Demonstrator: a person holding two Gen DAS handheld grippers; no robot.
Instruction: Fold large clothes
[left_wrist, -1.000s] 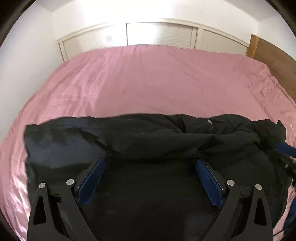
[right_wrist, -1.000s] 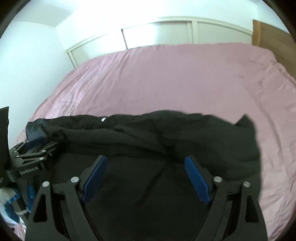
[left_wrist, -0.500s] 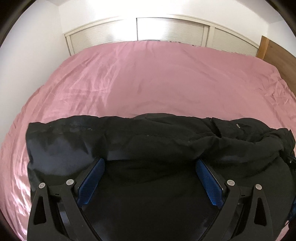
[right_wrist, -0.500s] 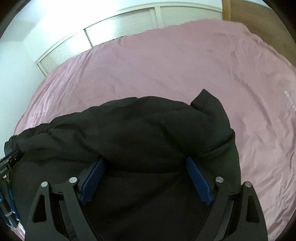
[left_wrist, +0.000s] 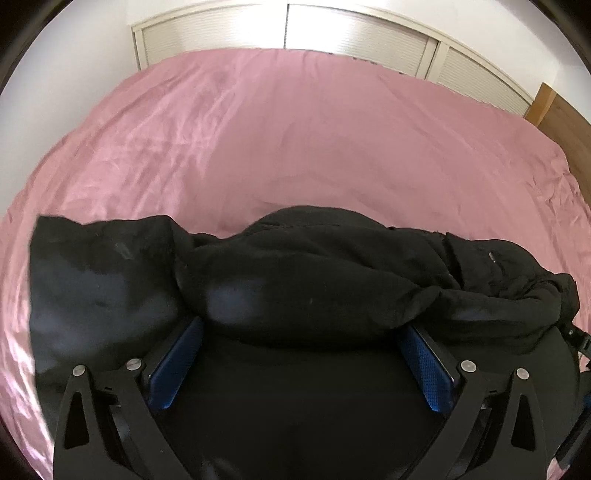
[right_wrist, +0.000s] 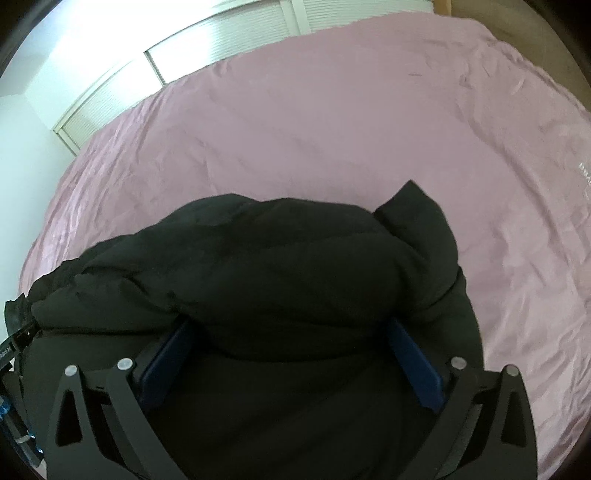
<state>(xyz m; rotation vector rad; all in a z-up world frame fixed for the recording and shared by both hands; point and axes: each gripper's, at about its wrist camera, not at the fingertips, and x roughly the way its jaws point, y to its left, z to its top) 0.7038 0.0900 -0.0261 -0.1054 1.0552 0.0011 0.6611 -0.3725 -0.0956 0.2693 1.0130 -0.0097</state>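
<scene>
2 hand-held grippers (left_wrist: 301, 334) (right_wrist: 290, 332) spread wide, black garment (left_wrist: 295, 280) bunched between pads

A bed (left_wrist: 295, 155) with a creased pink sheet (right_wrist: 332, 129) fills most of both views. Behind it stand white louvred sliding doors (left_wrist: 354, 37) set in white walls (left_wrist: 74, 55); a wooden headboard (left_wrist: 565, 122) borders the right edge. Bright light washes out the doors.

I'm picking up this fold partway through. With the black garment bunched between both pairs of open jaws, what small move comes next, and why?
Probably lift both hand-held grippers clear: left hand-held gripper and right hand-held gripper have just been opening, and the black garment lies folded over on the pink bed sheet, apparently released.
</scene>
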